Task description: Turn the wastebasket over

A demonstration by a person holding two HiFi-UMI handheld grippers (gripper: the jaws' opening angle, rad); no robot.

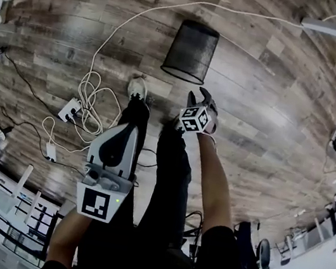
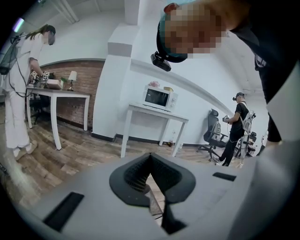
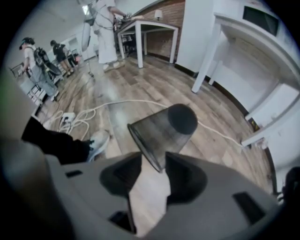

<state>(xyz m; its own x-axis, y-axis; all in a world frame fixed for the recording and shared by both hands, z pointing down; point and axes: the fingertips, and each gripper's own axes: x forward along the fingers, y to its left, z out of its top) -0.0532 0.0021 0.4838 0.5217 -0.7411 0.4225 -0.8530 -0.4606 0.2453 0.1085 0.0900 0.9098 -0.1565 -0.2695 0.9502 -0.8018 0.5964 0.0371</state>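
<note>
Wastebasket (image 1: 191, 50) seemingly on its side, mouth toward right gripper (image 1: 200, 98). Jaws spread, empty, aimed down just short of the rim, likely to seize it. Left gripper (image 1: 127, 131) closed, empty, farther back.

On floor (image 1: 274, 117), wastebasket (image 1: 191, 51) beyond right claw (image 1: 199, 96), cables (image 1: 88, 94) leftward
</note>
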